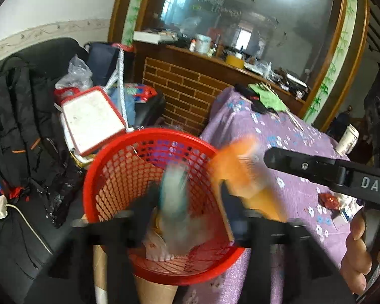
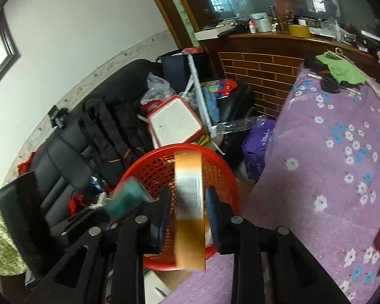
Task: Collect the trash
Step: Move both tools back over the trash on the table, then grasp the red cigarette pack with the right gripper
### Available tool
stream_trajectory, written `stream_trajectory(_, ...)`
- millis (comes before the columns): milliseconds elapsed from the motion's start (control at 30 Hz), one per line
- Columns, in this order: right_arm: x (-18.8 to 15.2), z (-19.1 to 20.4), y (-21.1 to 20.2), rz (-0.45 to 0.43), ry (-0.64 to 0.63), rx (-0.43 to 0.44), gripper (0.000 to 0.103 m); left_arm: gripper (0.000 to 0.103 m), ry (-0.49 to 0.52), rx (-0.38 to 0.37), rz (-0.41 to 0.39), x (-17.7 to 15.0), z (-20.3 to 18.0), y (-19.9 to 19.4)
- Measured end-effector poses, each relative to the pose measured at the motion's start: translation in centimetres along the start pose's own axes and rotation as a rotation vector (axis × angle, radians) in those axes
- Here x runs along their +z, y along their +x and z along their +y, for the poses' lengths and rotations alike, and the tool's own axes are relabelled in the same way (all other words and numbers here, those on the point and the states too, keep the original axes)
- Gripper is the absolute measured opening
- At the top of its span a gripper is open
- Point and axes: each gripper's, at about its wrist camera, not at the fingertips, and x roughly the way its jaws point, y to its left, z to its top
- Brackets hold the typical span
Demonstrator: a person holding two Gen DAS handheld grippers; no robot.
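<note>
Both tongs over red basket (image 1: 149, 177). Left tongs (image 1: 187, 202) released, teal wrapper (image 1: 173, 190) dropping. Right tongs (image 2: 188, 210) parted around orange pack (image 2: 190, 202). Red wrapper (image 1: 329, 200) left on desk (image 1: 278, 131).

Two close wrist views angled down, sharing red basket (image 1: 149, 152), seemingly blurred

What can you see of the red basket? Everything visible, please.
The red basket is round, plastic-looking, with open lattice walls and a solid rim. It stands tilted beside the purple flowered tablecloth, apparently on a cardboard box. Pale crumpled waste lies inside. A blurred teal item and an orange-and-white packet hang over its mouth.
</note>
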Motion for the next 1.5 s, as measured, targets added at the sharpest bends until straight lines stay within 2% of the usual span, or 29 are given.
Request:
stream_trajectory(133, -0.5, -1.2, -1.9, -0.033, 0.001, -0.014, 0.031, 0.059, 0.029, -0.003, -0.02, -0.4, -0.8, -0.9)
stream_trajectory(200, -1.3, -2.1, -3.5, -0.049, 0.002, -0.026, 0.031, 0.06, 0.031, -0.027, -0.018, -0.8, -1.6, -1.3)
stream_trajectory(333, -3.9, -4.8, -6.9, -0.062, 0.025, -0.067, 0.045, 0.066, 0.06, -0.067, -0.007, -2.0, -4.4, -1.5)
stream_trajectory(567, -9.7, -9.6, -11.7, -0.052, 0.097, -0.173, 0.045, 0.068, 0.176, -0.162, 0.058, -4.9, -12.3, -0.7)
stream_trajectory(800, -15.1, -15.0, -17.2, -0.079, 0.219, -0.245, 0.045, 0.068, 0.305, -0.214, 0.118, -7.5, -19.4, 0.0)
stream_trajectory(1000, -18.1, -19.2, -22.4, -0.155, 0.323, -0.305, 0.045, 0.068, 0.382, -0.244, 0.144, -8.8, -23.1, -0.1)
stream_trajectory(1200, -19.9, -23.5, -27.3, -0.213, 0.374, -0.407, 0.045, 0.068, 0.451, -0.269, 0.175, -9.9, -26.2, 0.1)
stream_trajectory(1333, -20.0, -26.7, -29.2, -0.18, 0.353, -0.49, 0.048, 0.069, 0.513, -0.297, 0.203, -10.6, -28.5, 0.3)
stream_trajectory(1400, -19.5, -28.4, -29.1, -0.139, 0.299, -0.519, 0.051, 0.069, 0.549, -0.309, 0.207, -10.9, -29.8, 0.4)
stream_trajectory(1467, -19.6, -29.8, -28.7, -0.093, 0.268, -0.52, 0.051, 0.069, 0.572, -0.313, 0.21, -11.2, -30.8, 0.5)
stream_trajectory(1500, -19.4, -30.4, -28.2, -0.072, 0.239, -0.487, 0.051, 0.069, 0.579, -0.32, 0.213, -11.3, -31.2, 0.6)
